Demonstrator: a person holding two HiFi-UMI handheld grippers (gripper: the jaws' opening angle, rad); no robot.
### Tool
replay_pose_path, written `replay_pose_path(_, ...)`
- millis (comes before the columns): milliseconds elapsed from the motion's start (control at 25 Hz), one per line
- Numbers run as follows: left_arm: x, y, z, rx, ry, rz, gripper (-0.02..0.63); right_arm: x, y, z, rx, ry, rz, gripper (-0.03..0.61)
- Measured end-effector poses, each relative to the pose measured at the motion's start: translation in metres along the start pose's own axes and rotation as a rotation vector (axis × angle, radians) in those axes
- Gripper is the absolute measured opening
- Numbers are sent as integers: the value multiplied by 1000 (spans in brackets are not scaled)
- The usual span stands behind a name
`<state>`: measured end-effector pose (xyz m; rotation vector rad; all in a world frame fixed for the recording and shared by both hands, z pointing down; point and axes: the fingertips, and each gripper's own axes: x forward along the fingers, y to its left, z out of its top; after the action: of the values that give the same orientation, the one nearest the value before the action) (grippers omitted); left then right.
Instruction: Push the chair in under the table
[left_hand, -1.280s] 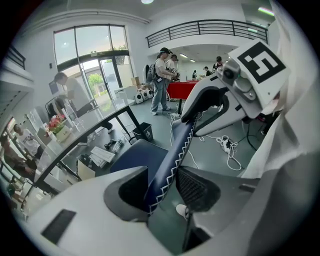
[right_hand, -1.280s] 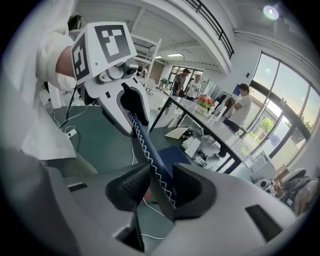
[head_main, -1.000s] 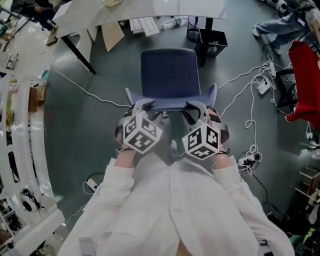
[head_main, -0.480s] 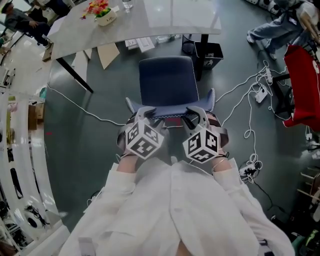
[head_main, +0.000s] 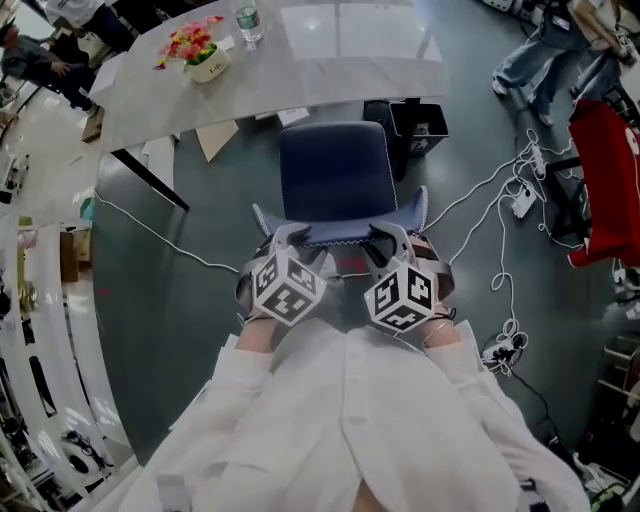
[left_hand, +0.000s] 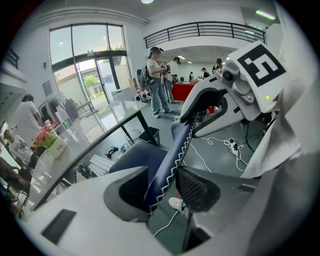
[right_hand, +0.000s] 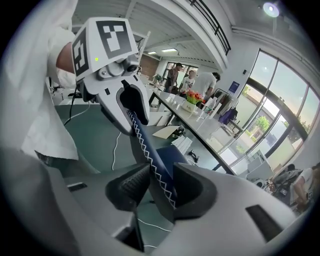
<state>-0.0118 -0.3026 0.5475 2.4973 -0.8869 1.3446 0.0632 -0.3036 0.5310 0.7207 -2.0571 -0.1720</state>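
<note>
A chair with a blue seat (head_main: 335, 170) stands just in front of the long pale table (head_main: 330, 55), its front edge close to the table's near edge. My left gripper (head_main: 291, 238) and right gripper (head_main: 385, 237) are both shut on the top of the chair's backrest (head_main: 338, 231), side by side. In the left gripper view the blue, white-stitched backrest (left_hand: 167, 162) sits pinched between the pads of the left gripper (left_hand: 161, 187). The right gripper view shows the backrest (right_hand: 152, 167) wedged the same way in the right gripper (right_hand: 159, 190).
On the table stand a flower pot (head_main: 203, 58) and a water bottle (head_main: 247, 22). A black bin (head_main: 420, 120) sits by the table leg to the chair's right. Cables (head_main: 500, 210) trail over the floor at right, near a red chair (head_main: 605, 170). People stand beyond.
Both grippers and the chair have moved forward together toward the table. The table's edge, far from the seat a second ago, now lies right at the seat's front.
</note>
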Motion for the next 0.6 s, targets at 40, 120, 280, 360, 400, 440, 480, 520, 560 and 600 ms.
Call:
replay_pose_path(40, 1, 7, 1, 1, 2, -3, 176, 4, -4, 3, 1, -1, 3, 155)
replay_pose_path(120, 5, 19, 5, 3, 6, -11, 176, 12, -13, 9, 3, -4, 2, 155)
replay_pose_path(280, 12, 41, 11, 8, 7, -14, 176, 26, -30, 17, 7, -6, -1, 155)
replay_pose_path(360, 15, 51, 14, 7, 5, -19, 179, 32, -37, 20, 5, -12, 7, 155)
replay_pose_path(400, 16, 55, 16, 6, 4, -20, 179, 35, -41, 21, 5, -15, 10, 155)
replay_pose_path(440, 18, 59, 17, 6, 3, -18, 179, 37, -44, 22, 5, -16, 11, 155)
replay_pose_path(480, 20, 64, 19, 7, 2, -16, 180, 41, -48, 23, 5, -15, 10, 155)
replay_pose_path(520, 22, 68, 20, 8, 1, -14, 180, 44, -51, 24, 6, -13, 8, 155)
replay_pose_path(560, 24, 72, 22, 11, 1, -13, 181, 47, -55, 26, 8, -12, 7, 155)
replay_pose_path(600, 26, 77, 24, 13, 0, -13, 181, 50, -59, 27, 9, -11, 5, 155)
